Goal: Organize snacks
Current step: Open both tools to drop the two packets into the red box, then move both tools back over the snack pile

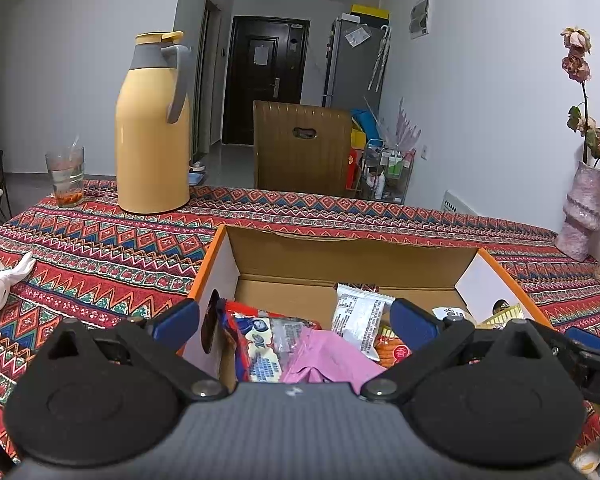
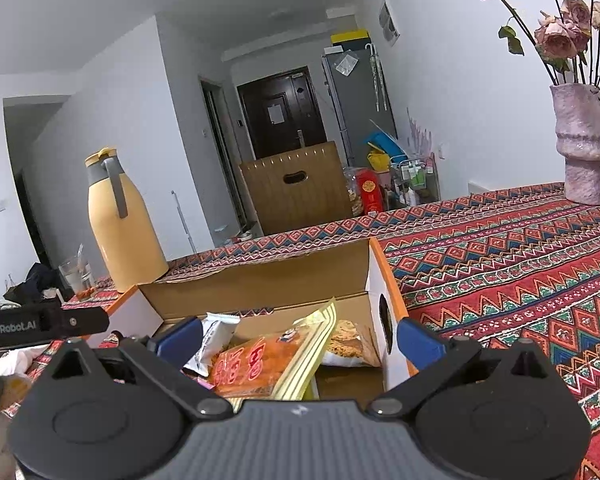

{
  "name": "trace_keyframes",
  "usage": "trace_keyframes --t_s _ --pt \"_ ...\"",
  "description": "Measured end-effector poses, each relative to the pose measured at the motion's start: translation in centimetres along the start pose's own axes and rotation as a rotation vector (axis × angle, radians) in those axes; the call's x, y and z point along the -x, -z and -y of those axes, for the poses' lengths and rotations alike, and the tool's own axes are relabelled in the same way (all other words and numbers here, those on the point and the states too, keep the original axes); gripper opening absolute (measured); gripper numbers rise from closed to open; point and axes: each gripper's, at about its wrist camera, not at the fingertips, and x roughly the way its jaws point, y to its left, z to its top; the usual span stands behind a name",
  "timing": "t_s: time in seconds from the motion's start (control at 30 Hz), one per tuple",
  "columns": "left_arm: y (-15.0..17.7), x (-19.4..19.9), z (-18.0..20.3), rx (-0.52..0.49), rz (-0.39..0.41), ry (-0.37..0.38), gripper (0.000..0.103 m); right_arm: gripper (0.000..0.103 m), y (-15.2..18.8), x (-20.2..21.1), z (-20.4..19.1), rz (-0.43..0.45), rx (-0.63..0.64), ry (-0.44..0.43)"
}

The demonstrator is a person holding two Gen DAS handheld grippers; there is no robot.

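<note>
An open cardboard box [image 1: 352, 258] with orange edges sits on the patterned tablecloth and holds several snack packets. In the left wrist view I see a red and blue packet [image 1: 260, 344], a pink packet [image 1: 324, 354], a white packet [image 1: 360, 318] and an orange packet [image 1: 392, 350]. My left gripper [image 1: 294, 320] is open and empty over the box's left part. In the right wrist view the box [image 2: 260, 280] holds an orange packet [image 2: 248, 364], a yellow-striped packet [image 2: 312, 348] and a white packet [image 2: 214, 340]. My right gripper [image 2: 300, 340] is open and empty, straddling the box's right wall.
A yellow thermos jug [image 1: 152, 128] and a glass [image 1: 66, 176] stand at the far left of the table. A pink vase with dried roses [image 2: 580, 144] stands at the far right. A white cloth [image 1: 0, 280] lies at the left. A wooden chair [image 1: 300, 148] is behind the table.
</note>
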Motion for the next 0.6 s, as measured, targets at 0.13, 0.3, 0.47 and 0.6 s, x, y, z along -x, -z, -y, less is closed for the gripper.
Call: trace_keyframes --t_s 0.13,0.3,0.47,0.6 --pt "0.1 0.2 0.1 0.003 0.007 -0.002 0.103 0.103 0.0 0.3 -0.1 0.006 0.000 0.008" --pt "-0.1 0.5 0.5 0.000 0.018 -0.009 0.103 0.103 -0.3 1.1 -0.2 0.029 0.003 0.003" --pt "-0.4 1.7 0.9 -0.004 0.025 -0.010 0.103 0.103 -0.4 1.7 -0.3 0.055 0.006 -0.002" --pt "-0.4 3.4 0.6 -0.001 0.034 -0.006 0.103 0.103 -1.0 2.6 -0.4 0.069 0.007 -0.004"
